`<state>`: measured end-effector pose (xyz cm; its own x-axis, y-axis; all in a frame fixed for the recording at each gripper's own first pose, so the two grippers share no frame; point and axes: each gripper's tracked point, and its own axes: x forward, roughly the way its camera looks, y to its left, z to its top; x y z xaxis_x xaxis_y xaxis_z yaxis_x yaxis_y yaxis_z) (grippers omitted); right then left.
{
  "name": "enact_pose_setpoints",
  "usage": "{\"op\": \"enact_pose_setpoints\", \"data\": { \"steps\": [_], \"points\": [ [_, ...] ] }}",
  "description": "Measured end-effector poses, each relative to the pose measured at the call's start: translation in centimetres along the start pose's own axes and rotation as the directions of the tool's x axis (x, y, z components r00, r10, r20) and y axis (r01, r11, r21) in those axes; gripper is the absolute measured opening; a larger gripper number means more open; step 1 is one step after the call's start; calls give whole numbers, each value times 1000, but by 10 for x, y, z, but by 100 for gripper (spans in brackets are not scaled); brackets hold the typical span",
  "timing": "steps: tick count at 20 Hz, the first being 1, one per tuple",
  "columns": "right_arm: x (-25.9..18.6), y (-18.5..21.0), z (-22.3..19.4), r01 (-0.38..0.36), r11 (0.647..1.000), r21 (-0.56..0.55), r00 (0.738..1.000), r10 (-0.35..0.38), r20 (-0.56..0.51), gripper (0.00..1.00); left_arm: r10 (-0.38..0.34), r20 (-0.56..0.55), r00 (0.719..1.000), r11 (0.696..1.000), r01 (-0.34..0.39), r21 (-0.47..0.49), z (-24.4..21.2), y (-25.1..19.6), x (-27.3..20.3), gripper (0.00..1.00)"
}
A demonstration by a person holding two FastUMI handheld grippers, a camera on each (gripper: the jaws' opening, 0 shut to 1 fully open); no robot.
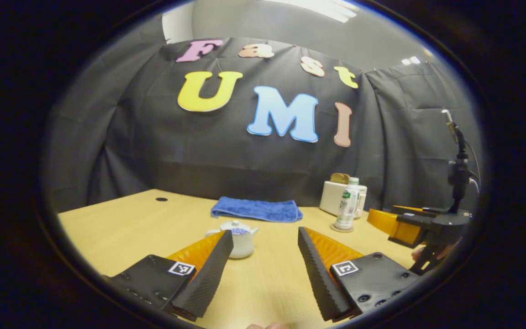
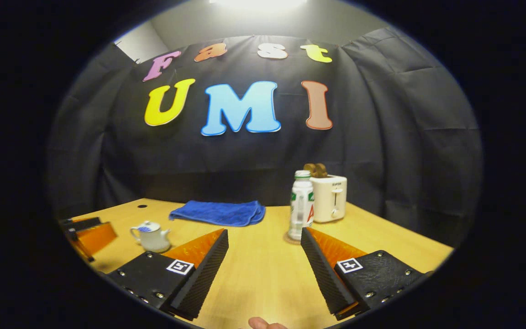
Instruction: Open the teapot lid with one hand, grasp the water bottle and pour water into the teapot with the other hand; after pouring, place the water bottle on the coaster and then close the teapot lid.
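A small white teapot (image 1: 240,241) with its lid (image 1: 235,225) on stands on the wooden table (image 1: 272,283); my left gripper (image 1: 265,233) hangs open just short of it, its left finger covering part of the pot. Farther right, a plastic water bottle (image 1: 348,203) stands upright on a round coaster (image 1: 341,228). In the right gripper view the bottle (image 2: 301,205) and coaster (image 2: 292,238) sit just beyond my open right gripper (image 2: 264,232), near its right finger. The teapot (image 2: 151,237) is at the left, with the left gripper (image 2: 90,229) beside it. The right gripper (image 1: 381,213) also appears at the right of the left gripper view.
A folded blue towel (image 1: 257,209) lies at the back of the table by the black cloth wall. A white toaster (image 2: 330,198) holding bread stands right behind the bottle. A small dark hole (image 1: 161,199) marks the table's far left. A fingertip (image 2: 260,323) shows at the bottom edge.
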<state>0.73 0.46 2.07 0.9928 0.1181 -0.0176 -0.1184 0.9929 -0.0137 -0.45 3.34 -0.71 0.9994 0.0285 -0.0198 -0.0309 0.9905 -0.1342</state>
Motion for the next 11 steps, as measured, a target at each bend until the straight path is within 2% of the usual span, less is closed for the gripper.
{"op": "enact_pose_setpoints", "data": {
  "steps": [3, 5, 6, 7, 8, 10, 11],
  "points": [
    [-15, 22, -24, -24, 996, -83, 999, 22, -25, 96, 48, 80, 996, 997, -53, 62, 15, -5, -11, 95],
    [-19, 25, -17, -27, 1000, 15, 1000, 27, 10, 95, 55, 30, 998, 996, -57, 66, 0, -11, -4, 94],
    [-17, 23, -18, -7, 1000, 30, 1000, 6, 13, 96, 97, 8, 995, 991, -97, 93, -7, -7, -11, 95],
    [-16, 20, -20, 28, 999, 16, 1000, -28, 12, 95, 110, 31, 993, 981, -114, 154, 4, -14, -6, 94],
    [-15, 16, -24, 35, 999, 9, 999, -35, 8, 96, 101, 24, 995, 987, -104, 126, 2, -18, -3, 94],
    [-13, 25, -23, 32, 999, 19, 999, -32, 15, 94, 96, 25, 995, 987, -98, 126, -1, -18, 0, 97],
    [-13, 23, -21, 35, 999, 12, 999, -35, 11, 94, 105, 27, 994, 985, -108, 135, 0, -15, 0, 96]
  ]
}}
